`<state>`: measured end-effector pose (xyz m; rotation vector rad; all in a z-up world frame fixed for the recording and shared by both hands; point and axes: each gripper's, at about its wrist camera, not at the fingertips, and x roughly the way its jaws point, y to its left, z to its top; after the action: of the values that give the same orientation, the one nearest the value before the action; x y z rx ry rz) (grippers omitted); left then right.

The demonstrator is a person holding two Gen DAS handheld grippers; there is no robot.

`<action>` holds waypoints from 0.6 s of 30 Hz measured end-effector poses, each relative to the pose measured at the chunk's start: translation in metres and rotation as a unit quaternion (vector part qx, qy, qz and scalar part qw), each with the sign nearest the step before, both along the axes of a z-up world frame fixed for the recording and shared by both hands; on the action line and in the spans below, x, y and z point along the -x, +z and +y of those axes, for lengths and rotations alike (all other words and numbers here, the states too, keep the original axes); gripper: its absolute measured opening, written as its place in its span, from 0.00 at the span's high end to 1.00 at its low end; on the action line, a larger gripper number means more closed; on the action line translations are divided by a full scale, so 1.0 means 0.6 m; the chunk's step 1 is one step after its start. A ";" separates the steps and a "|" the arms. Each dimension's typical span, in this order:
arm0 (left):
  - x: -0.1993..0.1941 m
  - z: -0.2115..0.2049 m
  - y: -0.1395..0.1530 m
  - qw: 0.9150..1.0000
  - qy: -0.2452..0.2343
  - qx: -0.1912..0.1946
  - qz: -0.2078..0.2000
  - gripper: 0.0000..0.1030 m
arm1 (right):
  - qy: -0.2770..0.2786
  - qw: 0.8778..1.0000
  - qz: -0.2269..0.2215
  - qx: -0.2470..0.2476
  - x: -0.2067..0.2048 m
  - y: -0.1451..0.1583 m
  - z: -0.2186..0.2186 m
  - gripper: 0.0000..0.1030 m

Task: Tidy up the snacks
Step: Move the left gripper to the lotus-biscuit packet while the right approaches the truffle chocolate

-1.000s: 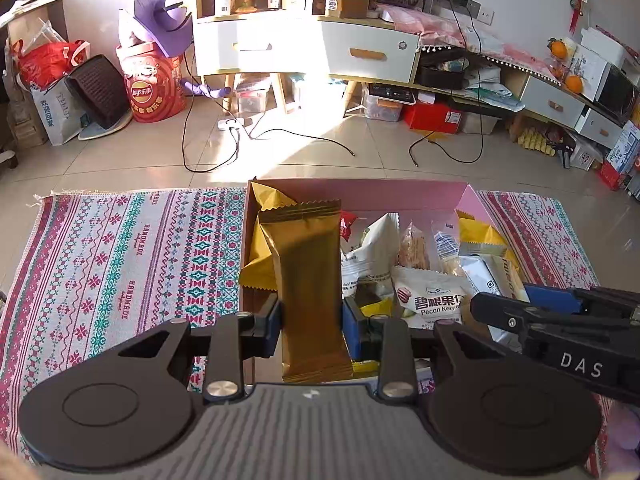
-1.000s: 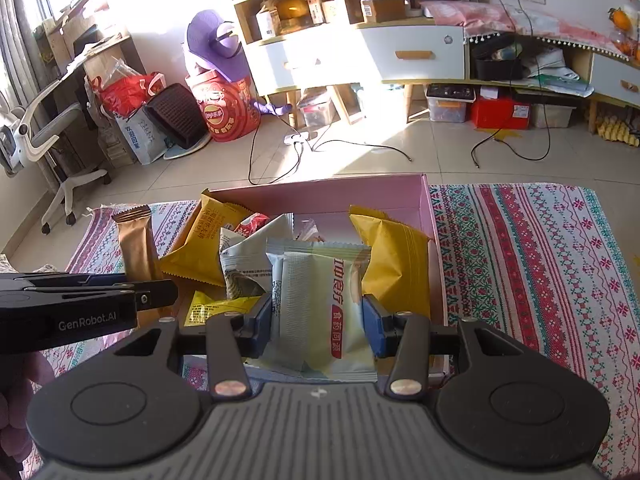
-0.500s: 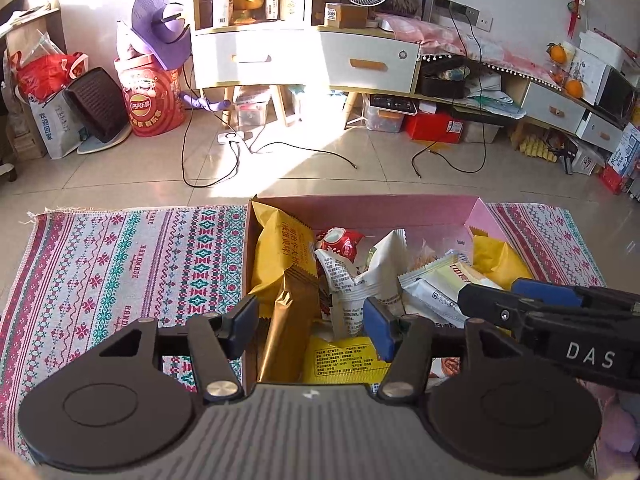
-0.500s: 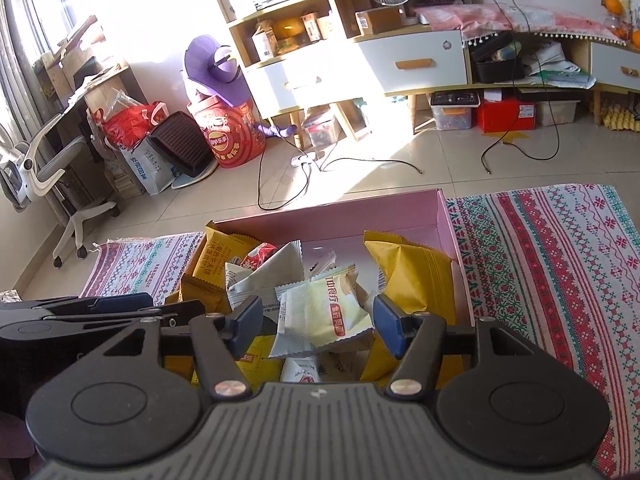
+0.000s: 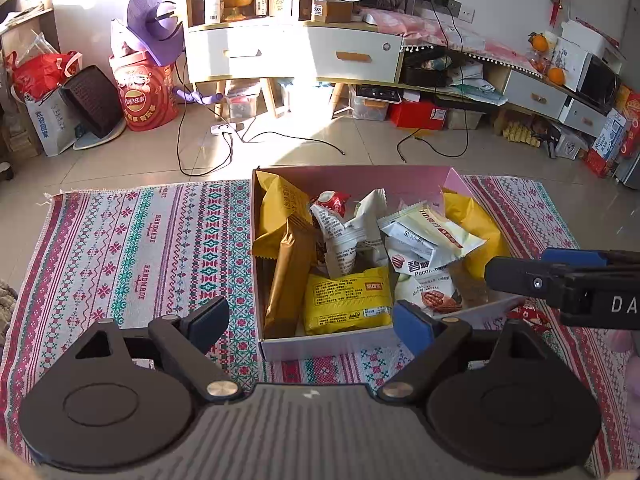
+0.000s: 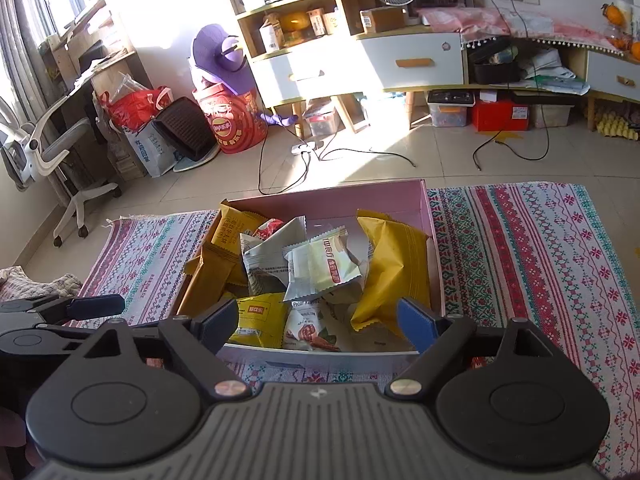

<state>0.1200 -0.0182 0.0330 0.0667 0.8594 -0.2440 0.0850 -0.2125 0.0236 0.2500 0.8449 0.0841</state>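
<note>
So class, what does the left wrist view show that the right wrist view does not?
Left wrist view only: a white microwave at far right, and the right gripper in from the right.
Right wrist view only: an office chair by a desk, and the left gripper at left.
Both: the pink box of snacks on the patterned rug.

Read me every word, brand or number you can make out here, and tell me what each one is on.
"HANDMADE": woven into the patterned rug.
"Lay's": red bucket by the shelf.
"Pecan": white snack packet in the pink box.
"DA", cut off by the frame edge: right hand-held gripper.
"5009": cardboard carton on the cabinet.
Chinese print on other packets: too small to read.
</note>
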 end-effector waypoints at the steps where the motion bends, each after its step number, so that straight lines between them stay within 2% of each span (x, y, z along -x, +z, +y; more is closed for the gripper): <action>1: 0.007 0.001 -0.001 1.000 -0.002 0.000 0.002 0.09 | -0.001 1.000 0.002 0.003 0.004 0.001 0.000 0.14; 11: 0.072 0.003 -0.026 0.999 -0.018 -0.008 0.035 0.01 | 0.001 0.999 0.032 0.040 0.050 -0.005 0.005 0.09; 18: 0.106 0.010 -0.064 0.998 -0.018 0.006 0.056 0.01 | 0.009 0.997 0.044 0.056 0.077 -0.031 0.014 0.07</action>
<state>0.0562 -0.0124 -0.0055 0.0570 0.9683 -0.2882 0.0385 -0.2042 0.0049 0.1420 0.9360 0.0436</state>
